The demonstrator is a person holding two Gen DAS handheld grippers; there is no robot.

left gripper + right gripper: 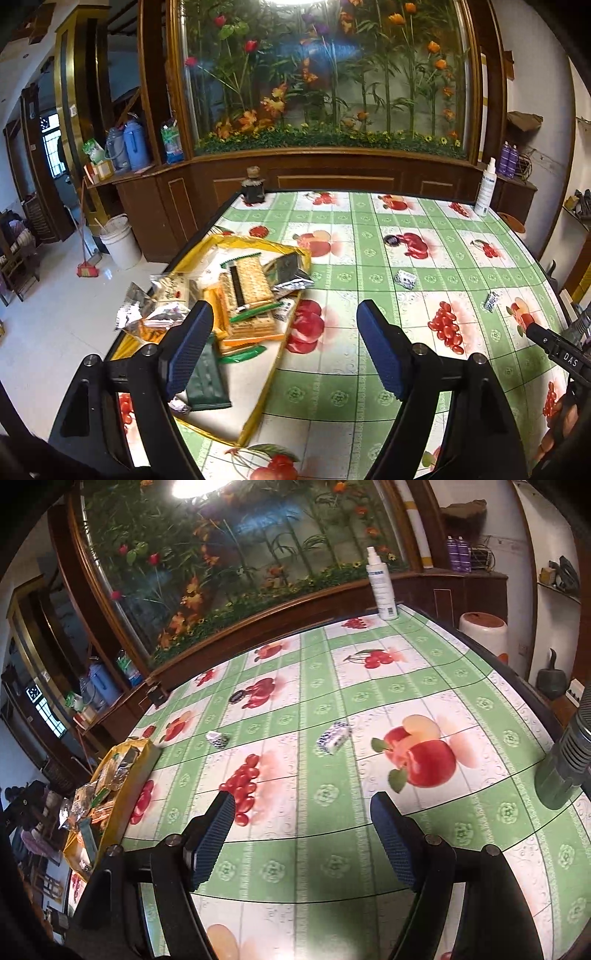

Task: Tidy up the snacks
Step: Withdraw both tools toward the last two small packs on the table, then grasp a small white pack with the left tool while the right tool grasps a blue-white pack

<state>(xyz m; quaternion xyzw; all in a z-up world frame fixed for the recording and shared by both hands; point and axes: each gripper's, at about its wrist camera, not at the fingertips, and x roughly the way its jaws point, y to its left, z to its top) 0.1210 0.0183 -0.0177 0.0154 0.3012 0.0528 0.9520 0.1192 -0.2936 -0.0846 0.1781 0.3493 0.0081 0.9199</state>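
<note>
A yellow tray (258, 391) at the table's left edge holds several snack packets: cracker packs (248, 284), silver foil packs (291, 284) and a dark green pack (207, 384). It also shows in the right wrist view (110, 823). Two small blue-and-white wrapped snacks lie loose on the cloth: one (406, 278) (218, 738) mid-table, one (491, 301) (334, 736) further right. My left gripper (284, 314) is open and empty, its left finger above the tray. My right gripper (303, 805) is open and empty, above the cloth, short of the right-hand snack.
The table wears a green-and-white fruit-print cloth (369, 369). A white spray bottle (484, 188) (382, 587) stands at the far right corner, a dark bottle (253, 186) at the far left corner. A wooden cabinet with a flower display (325, 92) is behind.
</note>
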